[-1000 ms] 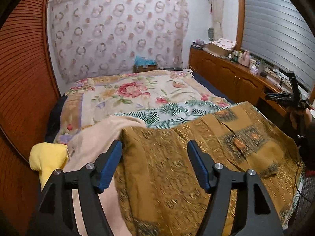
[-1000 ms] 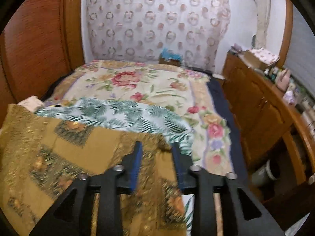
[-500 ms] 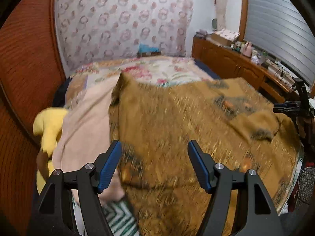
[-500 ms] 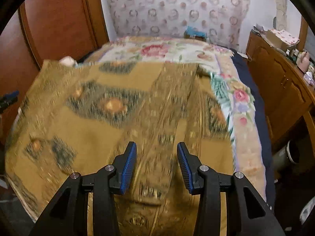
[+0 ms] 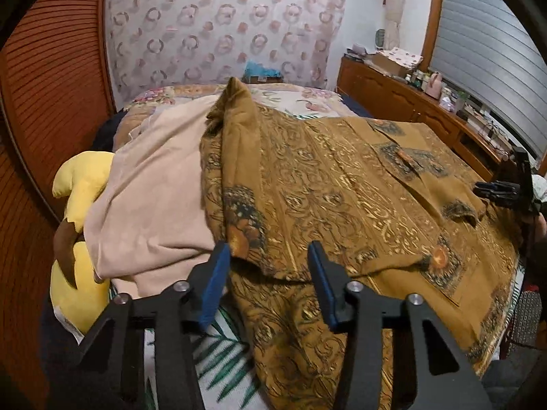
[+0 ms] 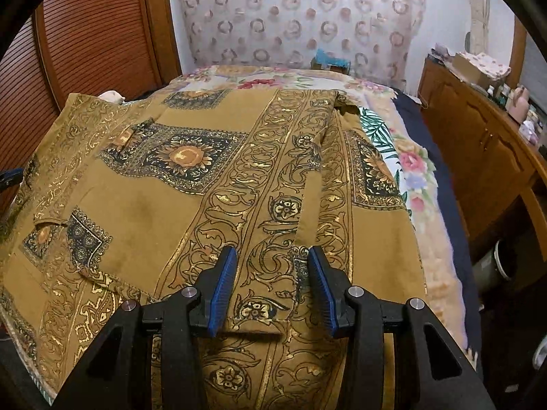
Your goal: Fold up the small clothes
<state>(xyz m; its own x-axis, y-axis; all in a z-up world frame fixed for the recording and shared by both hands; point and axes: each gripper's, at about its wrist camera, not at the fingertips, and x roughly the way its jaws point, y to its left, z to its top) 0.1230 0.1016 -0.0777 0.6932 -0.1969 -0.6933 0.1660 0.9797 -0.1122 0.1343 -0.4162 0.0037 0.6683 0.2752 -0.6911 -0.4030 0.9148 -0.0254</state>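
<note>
A brown patterned shirt with gold scrolls and sunflower panels [image 5: 342,191] lies spread over the near end of the bed, one half folded over the other; it also fills the right wrist view [image 6: 191,184]. My left gripper [image 5: 268,287] is open and empty, just above the shirt's near left edge. My right gripper [image 6: 270,287] is open and empty over the shirt's near hem. The right gripper also shows at the right edge of the left wrist view [image 5: 506,188].
A beige garment [image 5: 154,198] and a yellow plush toy [image 5: 78,205] lie left of the shirt. A palm-leaf cloth [image 6: 374,130] and floral bedspread [image 6: 413,171] lie beneath. A wooden cabinet [image 6: 485,143] stands right, a wooden slatted wall [image 5: 41,109] left.
The shirt's far half was brought over toward me and laid down, now doubled. My right gripper, shut on the cloth a second ago, has opened. Both grippers have come lower.
</note>
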